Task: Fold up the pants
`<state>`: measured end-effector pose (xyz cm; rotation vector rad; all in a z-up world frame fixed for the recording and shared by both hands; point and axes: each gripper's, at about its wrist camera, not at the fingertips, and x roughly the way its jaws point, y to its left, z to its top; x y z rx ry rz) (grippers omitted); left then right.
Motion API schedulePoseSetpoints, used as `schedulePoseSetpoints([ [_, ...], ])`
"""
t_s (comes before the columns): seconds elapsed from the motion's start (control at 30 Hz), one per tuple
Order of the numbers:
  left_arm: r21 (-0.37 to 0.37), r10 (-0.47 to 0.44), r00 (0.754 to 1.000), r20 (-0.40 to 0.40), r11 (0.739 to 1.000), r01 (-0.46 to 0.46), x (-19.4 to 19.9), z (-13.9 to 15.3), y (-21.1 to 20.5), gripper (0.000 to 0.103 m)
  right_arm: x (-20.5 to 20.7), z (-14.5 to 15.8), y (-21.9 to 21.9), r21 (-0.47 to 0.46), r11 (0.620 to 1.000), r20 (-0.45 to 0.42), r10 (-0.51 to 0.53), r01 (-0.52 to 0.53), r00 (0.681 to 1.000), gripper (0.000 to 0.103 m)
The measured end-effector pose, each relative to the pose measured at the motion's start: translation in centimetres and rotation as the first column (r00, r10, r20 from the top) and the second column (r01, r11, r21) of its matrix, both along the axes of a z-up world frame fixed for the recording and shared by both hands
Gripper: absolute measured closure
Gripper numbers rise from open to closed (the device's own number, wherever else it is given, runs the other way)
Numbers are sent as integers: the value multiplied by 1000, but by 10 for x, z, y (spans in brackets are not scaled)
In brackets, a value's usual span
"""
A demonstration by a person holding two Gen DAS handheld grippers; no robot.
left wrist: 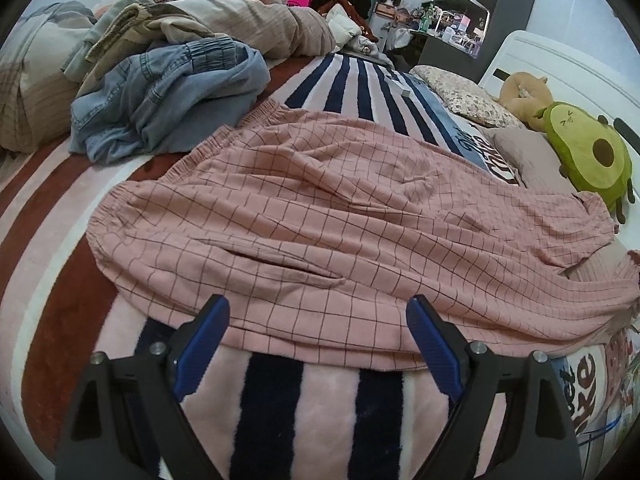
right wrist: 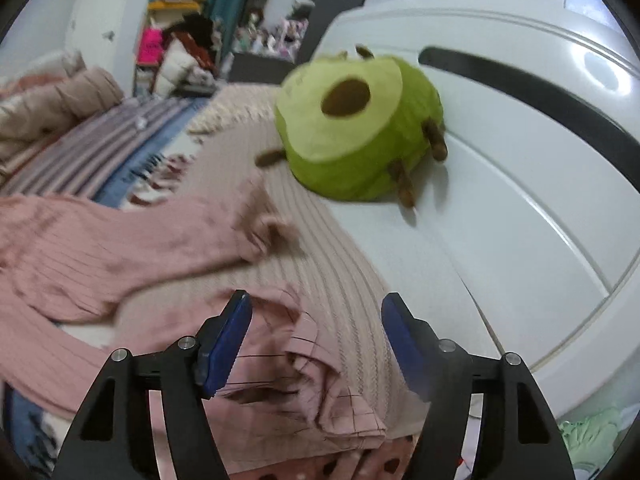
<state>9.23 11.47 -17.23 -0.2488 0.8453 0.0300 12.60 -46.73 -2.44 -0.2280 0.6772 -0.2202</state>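
Observation:
Pink checked pants (left wrist: 320,208) lie spread flat on the striped blanket (left wrist: 320,400), elastic waistband at the left and legs running off to the right. My left gripper (left wrist: 318,308) is open, its blue pads hovering either side of the pants' near edge with nothing pressed between them. In the blurred right wrist view the two leg ends (right wrist: 100,248) lie over a ribbed pink pillow (right wrist: 340,260). My right gripper (right wrist: 317,302) is open just above the nearer cuff (right wrist: 312,344), which lies loose and bunched between and below the fingers.
A crumpled pile of blue jeans (left wrist: 160,108) and beige clothes lies behind the waistband at the left. An avocado plush (right wrist: 356,128) rests against the white headboard (right wrist: 520,200) beyond the cuffs. A floral pillow (left wrist: 468,96) and a tan plush lie farther back.

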Motion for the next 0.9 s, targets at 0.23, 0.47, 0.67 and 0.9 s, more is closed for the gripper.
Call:
schedulePoseSetpoints([
  [0.23, -6, -17, 1000, 9, 1000, 17, -5, 4, -5, 15, -26, -34, 23, -2, 981, -238, 187, -193, 953, 42],
  [0.47, 7, -29, 1000, 1, 1000, 29, -1, 4, -12, 15, -20, -88, 20, -207, 963, -273, 110, -170, 956, 42],
  [0.67, 23, -23, 1000, -4, 999, 23, -1, 6, -13, 15, -22, -76, 9, -194, 977, -176, 53, -88, 983, 103],
  [0.9, -3, -28, 999, 41, 1000, 29, -15, 19, -10, 15, -59, -15, 20, -167, 984, -48, 57, -64, 997, 103],
])
